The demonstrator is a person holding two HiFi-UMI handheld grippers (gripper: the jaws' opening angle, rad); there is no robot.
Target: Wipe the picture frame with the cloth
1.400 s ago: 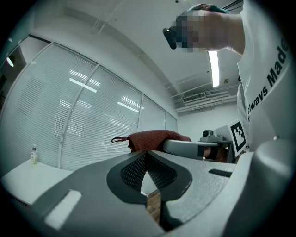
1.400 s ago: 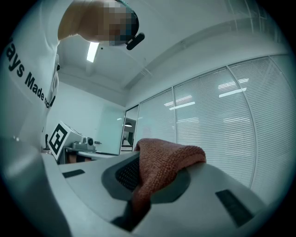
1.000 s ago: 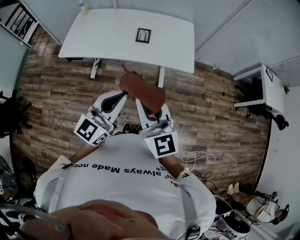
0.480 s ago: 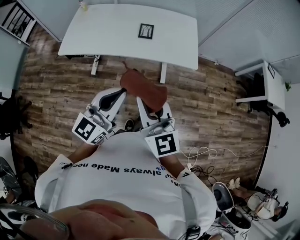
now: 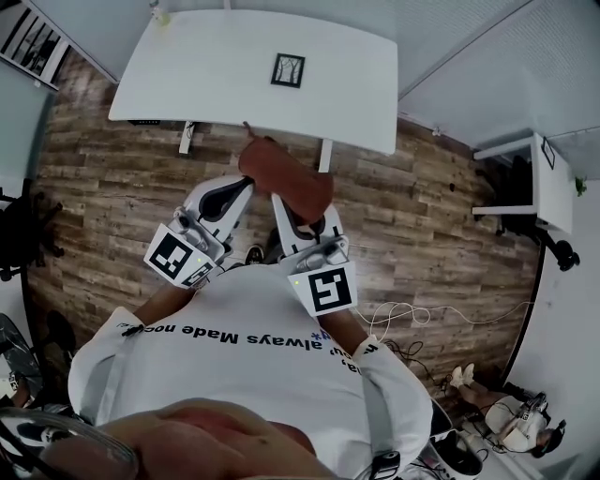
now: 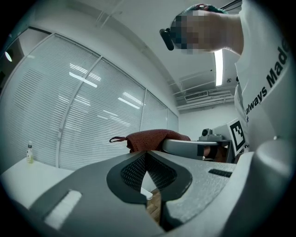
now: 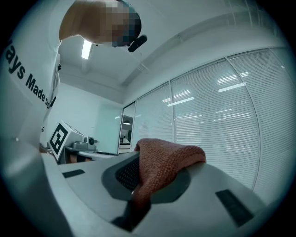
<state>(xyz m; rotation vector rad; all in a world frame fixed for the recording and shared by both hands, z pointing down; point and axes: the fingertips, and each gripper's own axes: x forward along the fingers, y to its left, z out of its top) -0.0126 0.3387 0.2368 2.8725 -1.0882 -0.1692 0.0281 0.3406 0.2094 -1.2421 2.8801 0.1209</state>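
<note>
The wooden floor [image 5: 112, 178] fills most of the head view, and a white counter [image 5: 216, 75] stands on it ahead of the person, near the top of that view. The person in a white printed shirt [image 5: 244, 356] stands back from the counter's near edge, with both forearms bent forward at waist height and the two grippers side by side over the floor, short of the counter. The left gripper [image 5: 232, 192] points forward and slightly inward, its marker cube [image 5: 178, 258] close to the body. In its own view the jaws are brought together at the tips with nothing between them [image 6: 147, 152], and only a sliver of floor shows in the gap lower down. The right gripper [image 5: 286, 208] lies just beside it, roughly parallel, its marker cube [image 5: 328, 289] turned up toward the head. Its jaws are clamped on the rust-brown cloth [image 5: 286, 178], which bunches up over the jaw tips and spills forward and to the side. In the right gripper view [image 7: 152, 162] a fold of the knitted cloth [image 7: 169, 155] runs down into the closed slot between the pads and mounds above them. The picture frame [image 5: 288, 70], small, dark and square, lies flat near the middle of the counter, well apart from both grippers and the cloth. A small bottle [image 5: 159, 11] stands at the counter's far left corner.
</note>
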